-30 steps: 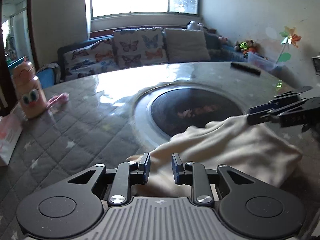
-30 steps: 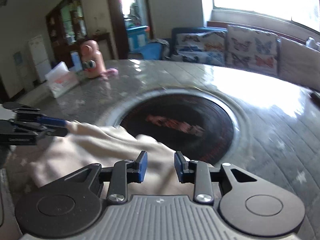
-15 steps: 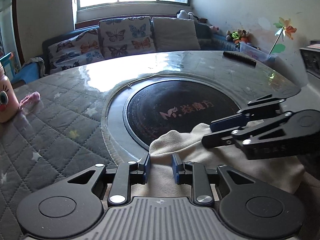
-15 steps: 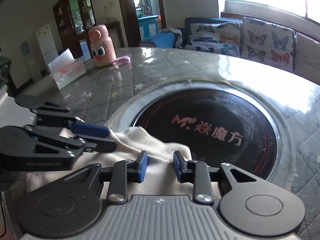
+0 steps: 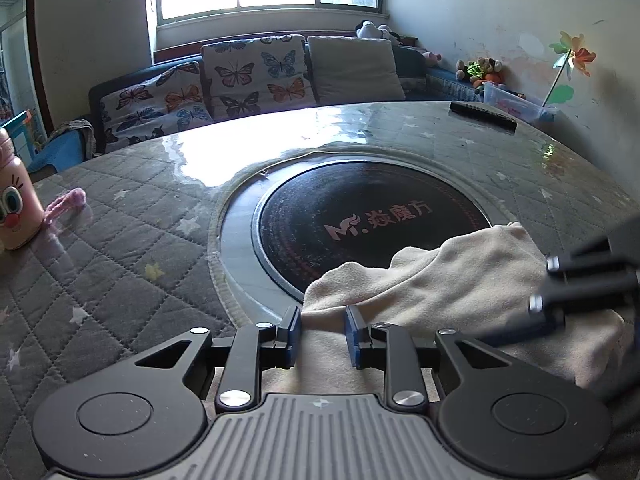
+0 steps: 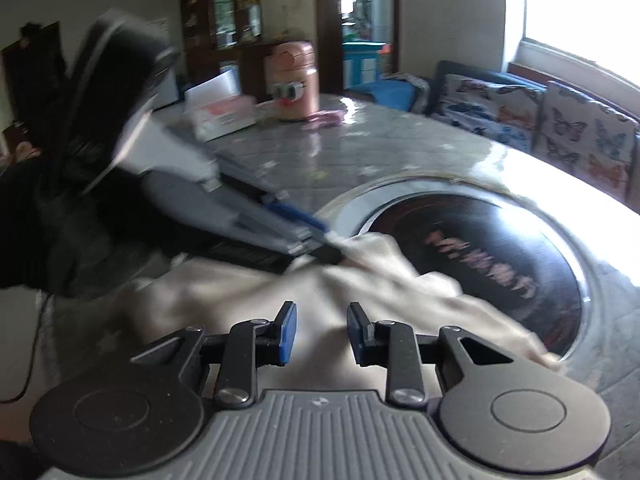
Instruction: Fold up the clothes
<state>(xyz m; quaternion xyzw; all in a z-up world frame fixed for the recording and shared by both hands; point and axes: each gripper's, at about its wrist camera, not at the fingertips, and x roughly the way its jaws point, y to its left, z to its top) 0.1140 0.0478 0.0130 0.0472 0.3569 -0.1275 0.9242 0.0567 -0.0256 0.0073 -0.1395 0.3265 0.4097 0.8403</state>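
1. Only the left wrist view is sharp: the cream garment (image 5: 460, 280) lies bunched on the round table (image 5: 132, 280), its far edge draped over the rim of the dark inset cooktop (image 5: 372, 216) at the table's centre.
2. Close up, the left hand-held gripper (image 5: 322, 336) has its jaws at a narrow gap with the near edge of the garment between the blue pads; whether the pads actually pinch the cloth cannot be told from this view.
3. At the right edge of that view the right hand-held gripper (image 5: 560, 304) shows as a dark blurred shape over the garment's right part.
4. The right wrist view is smeared by motion blur. It shows the right hand-held gripper (image 6: 322, 336) with a similar narrow gap and the garment (image 6: 360, 280) passing under and between its pads; a real grip cannot be confirmed here either.
5. This view alone shows the left hand-held gripper (image 6: 320, 236) from the side, reaching in from the left with its tips at a raised fold of the cloth, and a dark sleeve (image 6: 36, 232) behind it.
6. The right view also gives the room's other side: a white tissue box (image 6: 220, 110) and a pink cartoon bottle (image 6: 294, 80) at the far edge of the table, with a dark cabinet behind.
7. The left view shows only part of that bottle (image 5: 14, 200), plus things the right view lacks: a black remote (image 5: 482, 116) on the far side of the table and a pinwheel (image 5: 572, 56) by the wall.
8. Both views catch the butterfly cushions (image 5: 256, 76) on the sofa under the window.
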